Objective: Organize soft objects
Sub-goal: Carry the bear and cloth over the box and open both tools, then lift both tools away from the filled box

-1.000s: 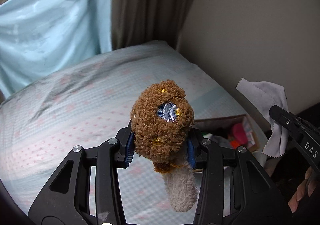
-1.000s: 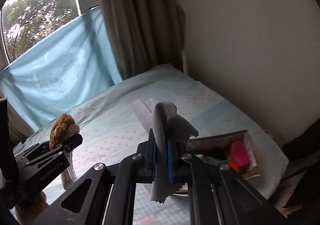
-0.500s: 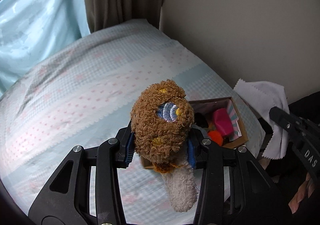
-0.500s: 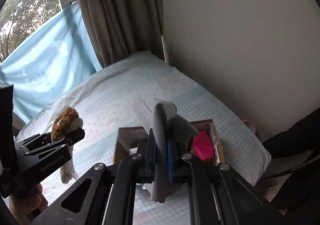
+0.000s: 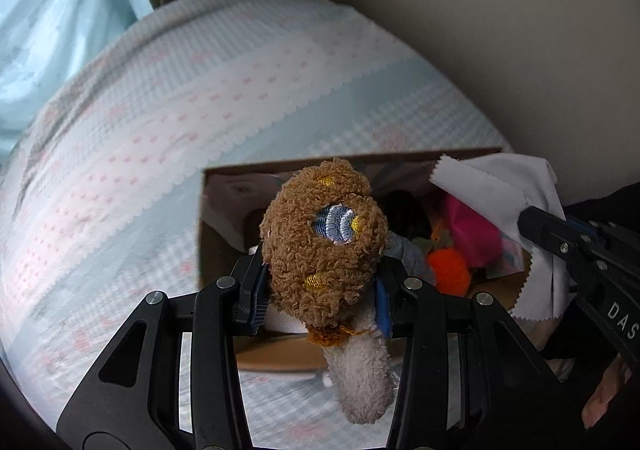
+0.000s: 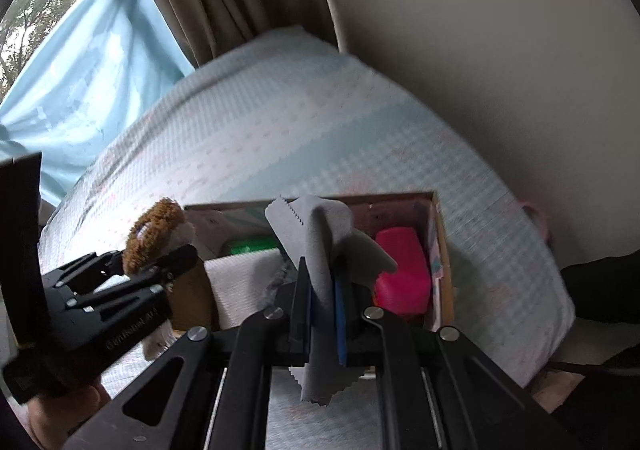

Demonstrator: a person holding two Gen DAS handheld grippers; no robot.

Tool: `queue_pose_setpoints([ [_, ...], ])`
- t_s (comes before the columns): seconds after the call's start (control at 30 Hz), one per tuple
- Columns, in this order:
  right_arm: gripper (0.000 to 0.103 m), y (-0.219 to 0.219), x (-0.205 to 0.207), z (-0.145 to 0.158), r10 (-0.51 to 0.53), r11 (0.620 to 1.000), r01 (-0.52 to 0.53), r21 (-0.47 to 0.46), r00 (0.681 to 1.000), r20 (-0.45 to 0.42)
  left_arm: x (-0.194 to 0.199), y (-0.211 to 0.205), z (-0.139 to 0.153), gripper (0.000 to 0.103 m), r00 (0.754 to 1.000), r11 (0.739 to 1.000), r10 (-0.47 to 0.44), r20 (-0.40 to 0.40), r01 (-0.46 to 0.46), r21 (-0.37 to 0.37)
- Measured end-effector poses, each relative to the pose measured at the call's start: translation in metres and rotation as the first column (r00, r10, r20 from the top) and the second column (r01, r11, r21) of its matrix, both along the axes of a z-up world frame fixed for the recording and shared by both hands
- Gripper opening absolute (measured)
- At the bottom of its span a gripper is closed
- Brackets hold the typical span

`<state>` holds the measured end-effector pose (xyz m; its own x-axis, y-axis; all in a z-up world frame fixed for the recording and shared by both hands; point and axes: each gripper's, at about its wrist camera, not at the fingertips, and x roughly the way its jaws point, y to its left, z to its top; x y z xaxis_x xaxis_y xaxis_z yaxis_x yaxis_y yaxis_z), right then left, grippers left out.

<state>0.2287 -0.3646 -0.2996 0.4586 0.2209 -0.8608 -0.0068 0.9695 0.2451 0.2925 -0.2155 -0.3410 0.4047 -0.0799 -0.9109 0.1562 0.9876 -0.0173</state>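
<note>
left gripper (image 5: pixel 320 300): matte black frame, triangular cutouts in the arms, round silver screws at the pivots, blue pads inside the fingers. seen from the right wrist view, white lettering on its side, too blurred to read. right gripper (image 6: pixel 322 314): same black build, silver screws, blue pads; white letters "das" on its side. black sleeve (image 6: pixel 600 290) at the right edge.

Patterned bed (image 5: pixel 248 61), cardboard box (image 5: pixel 320 165) (open) atop
</note>
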Motion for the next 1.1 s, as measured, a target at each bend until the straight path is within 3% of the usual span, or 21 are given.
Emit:
queue_pose_setpoints([
  [0.27, 0.009, -0.007, 0.038, -0.041, 0.06, 0.998, -0.055, 0.044, 0.99, -0.127, 0.018, -0.013, -0.038, 0.04, 0.998, 0.999, -0.01, -0.068, 0.013, 0.045],
  [0.3, 0.009, -0.007, 0.043, -0.045, 0.073, 0.996, -0.064, 0.062, 0.986, -0.148, 0.02, -0.013, -0.038, 0.046, 0.997, 0.999, -0.015, -0.072, 0.018, 0.05],
  [0.37, 0.014, -0.009, 0.049, -0.052, 0.082, 0.994, -0.069, 0.081, 0.981, -0.176, 0.022, -0.015, -0.041, 0.074, 0.996, 0.996, -0.021, -0.083, 0.028, 0.08],
  [0.4, 0.03, -0.01, 0.05, -0.054, 0.079, 0.995, -0.065, 0.078, 0.98, -0.185, 0.02, -0.014, -0.043, 0.101, 0.996, 0.996, -0.025, -0.085, 0.033, 0.086],
  [0.43, 0.045, -0.011, 0.053, -0.055, 0.077, 0.995, -0.063, 0.079, 0.98, -0.186, 0.018, -0.012, -0.042, 0.103, 0.997, 0.996, -0.029, -0.075, 0.035, 0.085],
  [0.47, 0.085, -0.012, 0.053, -0.055, 0.075, 0.994, -0.059, 0.09, 0.98, -0.182, 0.016, -0.012, -0.041, 0.103, 0.997, 0.996, -0.03, -0.071, 0.036, 0.086],
  [0.5, 0.103, -0.014, 0.053, -0.054, 0.071, 0.992, -0.052, 0.112, 0.982, -0.175, 0.017, -0.009, -0.042, 0.103, 0.997, 0.995, -0.03, -0.074, 0.037, 0.09],
  [0.9, 0.103, -0.008, 0.041, -0.033, 0.039, 0.995, -0.025, 0.092, 0.987, -0.157, 0.002, 0.003, -0.014, 0.103, 0.997, 0.997, -0.024, -0.07, 0.028, 0.067],
  [1.1, 0.103, -0.002, 0.018, 0.007, 0.009, 0.998, -0.004, 0.055, 0.995, -0.096, -0.019, 0.015, 0.03, 0.103, 0.999, 0.999, -0.028, -0.015, 0.029, 0.033],
])
